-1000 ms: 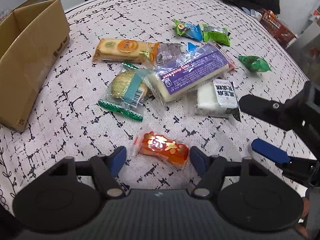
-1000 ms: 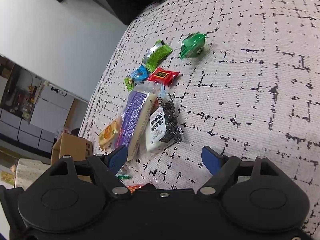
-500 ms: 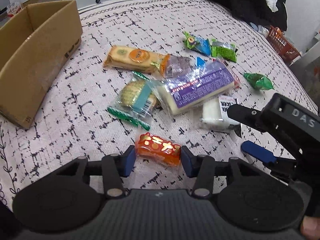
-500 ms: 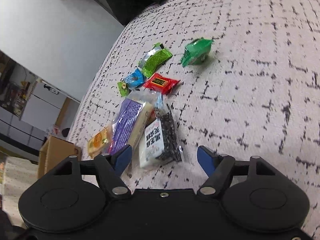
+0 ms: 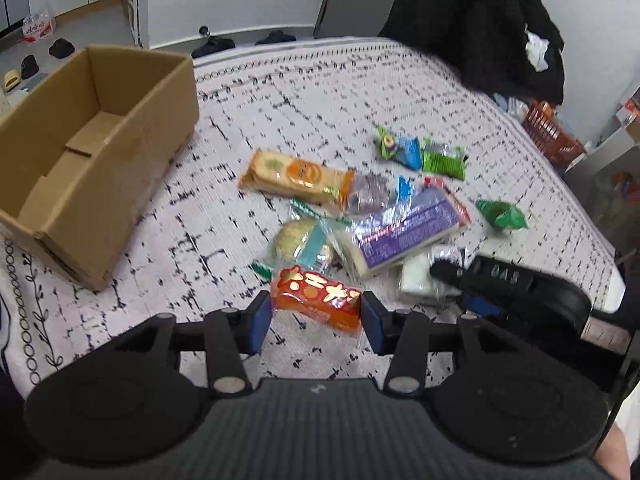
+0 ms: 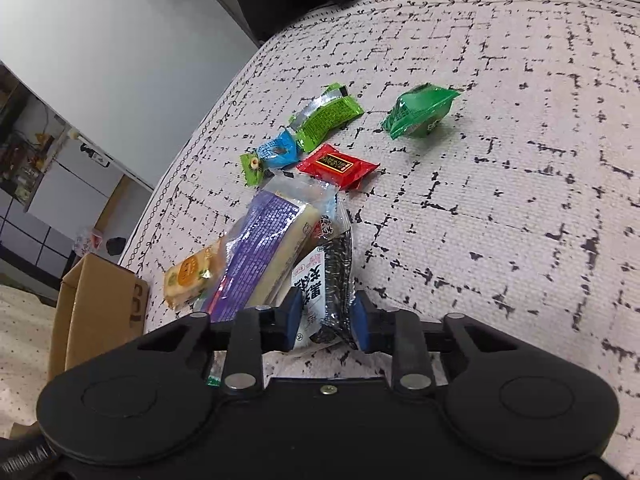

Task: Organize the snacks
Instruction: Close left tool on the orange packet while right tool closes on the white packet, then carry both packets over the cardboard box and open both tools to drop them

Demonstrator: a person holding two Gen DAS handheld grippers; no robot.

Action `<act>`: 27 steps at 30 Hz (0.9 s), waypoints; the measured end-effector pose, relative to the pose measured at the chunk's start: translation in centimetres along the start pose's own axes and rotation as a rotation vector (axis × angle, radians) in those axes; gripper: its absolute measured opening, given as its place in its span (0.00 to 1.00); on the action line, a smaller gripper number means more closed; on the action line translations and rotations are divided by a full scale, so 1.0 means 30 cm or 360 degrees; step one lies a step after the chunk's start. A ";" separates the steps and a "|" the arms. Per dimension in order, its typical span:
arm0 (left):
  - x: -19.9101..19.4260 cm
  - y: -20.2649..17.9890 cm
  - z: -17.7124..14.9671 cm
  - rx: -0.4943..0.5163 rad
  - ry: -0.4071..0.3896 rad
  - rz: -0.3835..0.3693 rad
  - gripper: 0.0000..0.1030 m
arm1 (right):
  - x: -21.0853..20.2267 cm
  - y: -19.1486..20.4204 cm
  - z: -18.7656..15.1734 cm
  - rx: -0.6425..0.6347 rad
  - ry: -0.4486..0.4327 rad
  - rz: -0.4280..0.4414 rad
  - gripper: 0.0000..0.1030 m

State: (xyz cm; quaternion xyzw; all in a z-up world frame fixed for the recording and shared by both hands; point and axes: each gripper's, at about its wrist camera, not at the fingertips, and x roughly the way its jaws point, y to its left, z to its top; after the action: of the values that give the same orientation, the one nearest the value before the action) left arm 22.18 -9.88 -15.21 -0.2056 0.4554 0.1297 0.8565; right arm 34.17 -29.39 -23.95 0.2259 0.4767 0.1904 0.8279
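My left gripper [image 5: 316, 320] is shut on an orange-red snack packet [image 5: 316, 295] and holds it just above the patterned bedcover. My right gripper [image 6: 325, 318] is shut on a white-and-black snack packet [image 6: 320, 292] that still lies on the cover; it also shows in the left wrist view [image 5: 464, 280] at the right. Beside it lies a long purple cracker pack [image 6: 264, 256], a yellow biscuit pack [image 5: 296, 174] and a round green-wrapped cookie [image 5: 300, 240]. An open, empty cardboard box [image 5: 80, 152] stands at the left.
Small packets lie farther back: a red one [image 6: 338, 166], a blue one [image 6: 278, 152], a green strip [image 6: 328, 118] and a green pouch [image 6: 420, 114]. An orange basket [image 5: 552, 136] and dark clothes stand beyond the bed's far right edge.
My left gripper closed on the orange-red packet and lifted it, tilting up toward the box. My right gripper moved in and closed on the white-and-black packet.
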 end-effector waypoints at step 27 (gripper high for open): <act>-0.226 0.200 0.136 -0.0182 -0.0197 -0.0268 0.46 | -0.309 0.263 -0.021 -0.0040 -0.0263 0.0012 0.18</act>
State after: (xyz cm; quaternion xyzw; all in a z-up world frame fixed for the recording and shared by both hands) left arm 18.95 -2.92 -8.92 -0.2832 0.3747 0.0955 0.8776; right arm 28.45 -27.67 -13.31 0.2323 0.4033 0.1802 0.8665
